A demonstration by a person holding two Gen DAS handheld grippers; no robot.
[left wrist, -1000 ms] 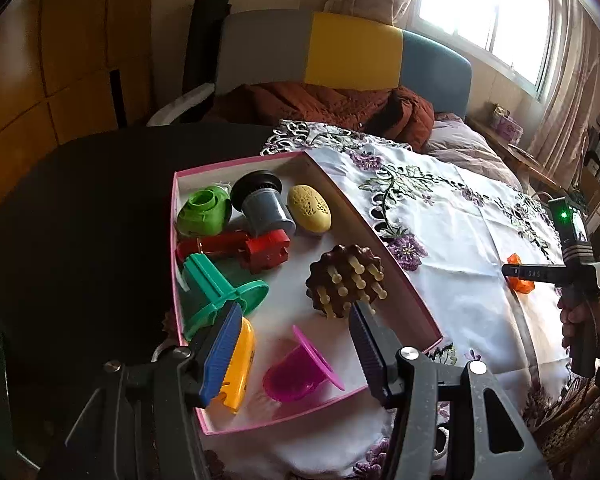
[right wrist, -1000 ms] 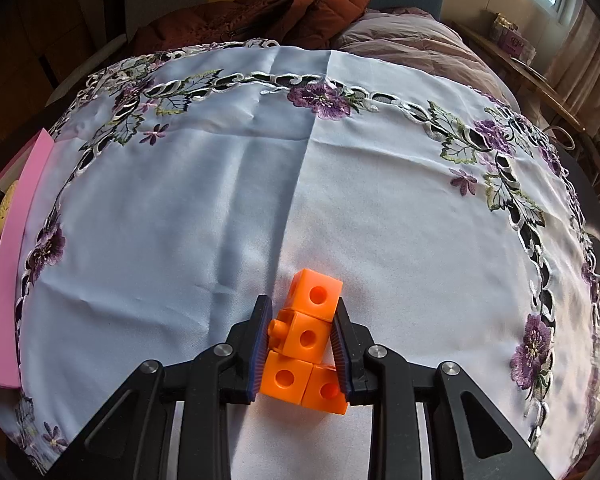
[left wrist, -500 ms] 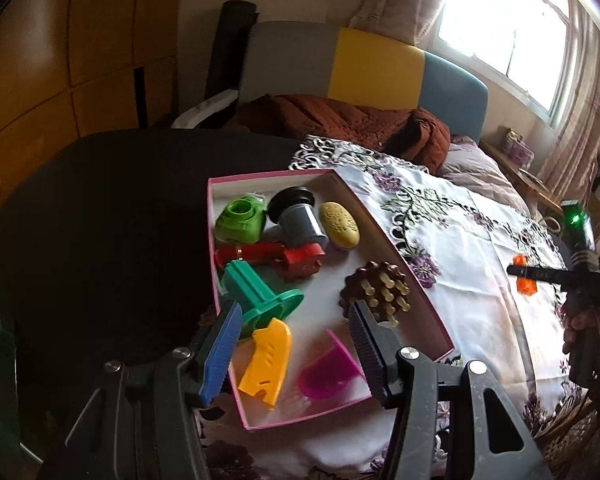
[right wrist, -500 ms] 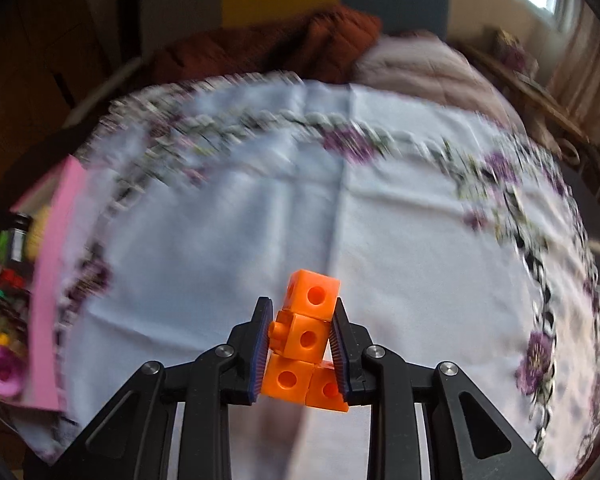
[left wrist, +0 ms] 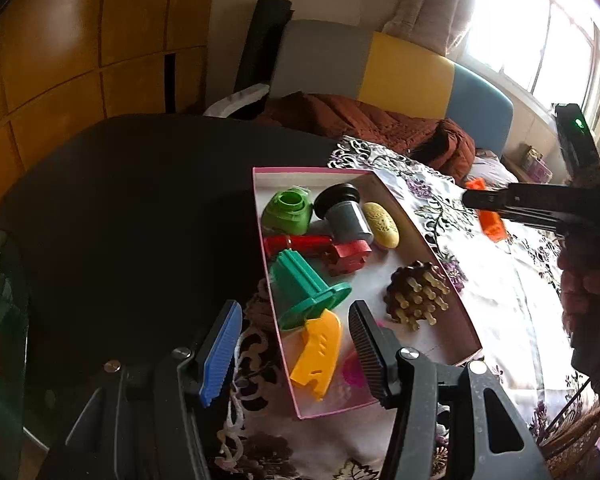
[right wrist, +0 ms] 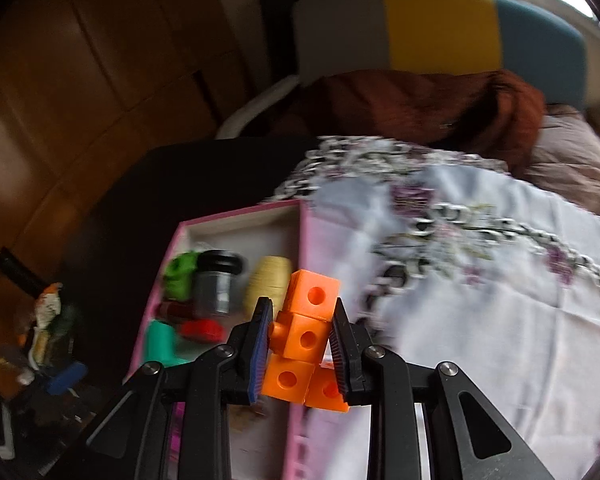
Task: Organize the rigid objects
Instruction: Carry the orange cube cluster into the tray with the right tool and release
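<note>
My right gripper is shut on an orange cluster of linked cubes and holds it in the air above the right wall of the pink box. In the left wrist view the same gripper and the orange cubes hang over the white cloth, right of the box. My left gripper is open and empty, above the box's near end, over a yellow piece. The box holds several toys: a green cup, a grey spool, a teal funnel, a brown studded ball.
The box lies on a white embroidered cloth over a dark round table. A bench with a brown blanket stands behind. A small stand with clutter is at the left. Wooden wall panels are at the far left.
My right gripper has lifted the orange cubes off the cloth and carried them left, towards the pink box. My left gripper has pulled back and to the left, still open.
</note>
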